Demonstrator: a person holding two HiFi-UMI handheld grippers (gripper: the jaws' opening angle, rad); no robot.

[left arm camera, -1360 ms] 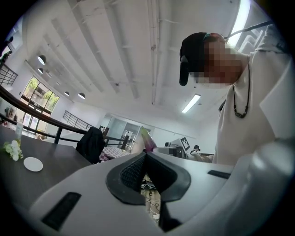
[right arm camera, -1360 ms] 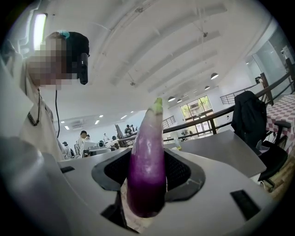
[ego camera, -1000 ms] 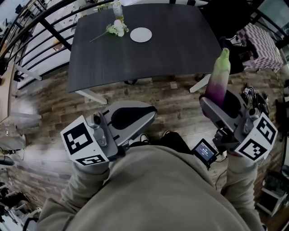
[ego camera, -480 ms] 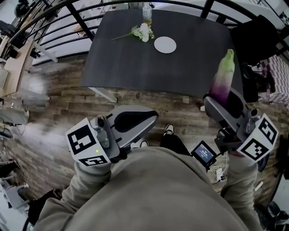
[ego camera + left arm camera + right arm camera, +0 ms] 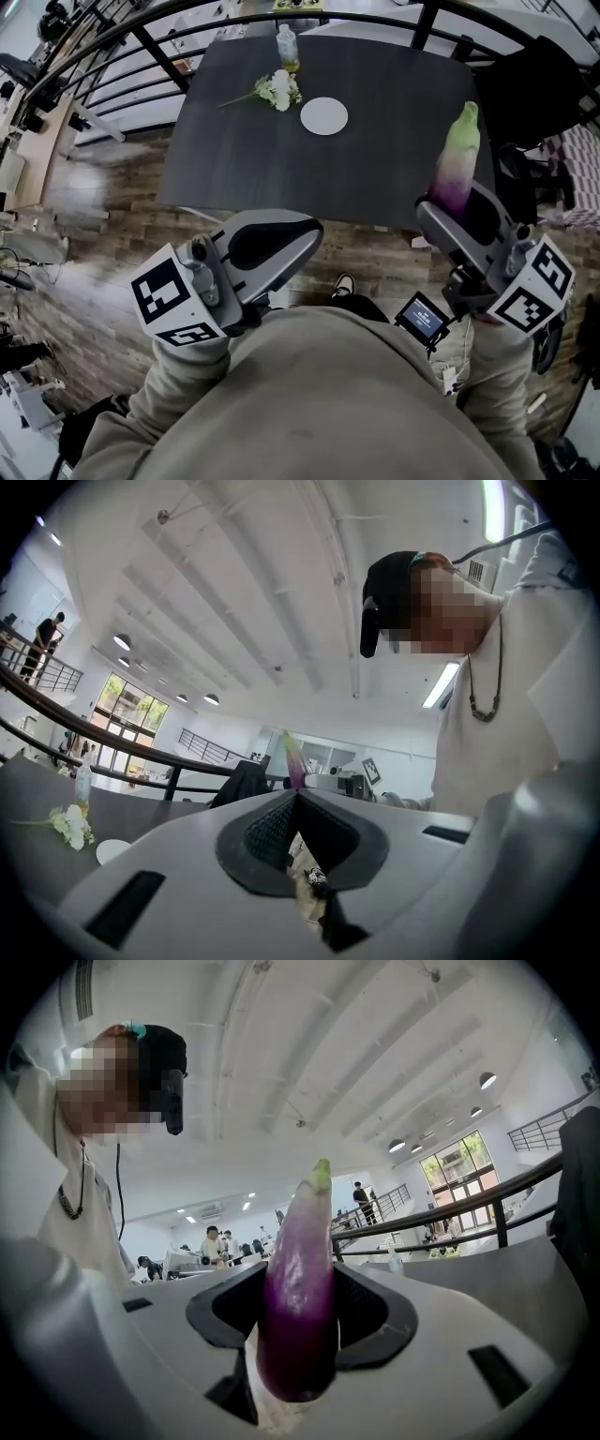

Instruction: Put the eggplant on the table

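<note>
grips the eggplant [image 5: 457,155] in the right claw [image 5: 448,208], standing up, green tip on top. needs to go forward to the worktop [image 5: 375,159] just ahead. has the left claw [image 5: 302,236] closed, empty.

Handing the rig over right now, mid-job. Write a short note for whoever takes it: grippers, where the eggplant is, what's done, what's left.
Left gripper: shut, nothing in it.
Right gripper: shut on the eggplant, purple end in the jaws, green tip up.
Table: ahead; plate, flowers and bottle at its far side, near part bare.
Done: eggplant picked up.
Left: bring it over the bare near part, lay it down, open the jaws.
</note>
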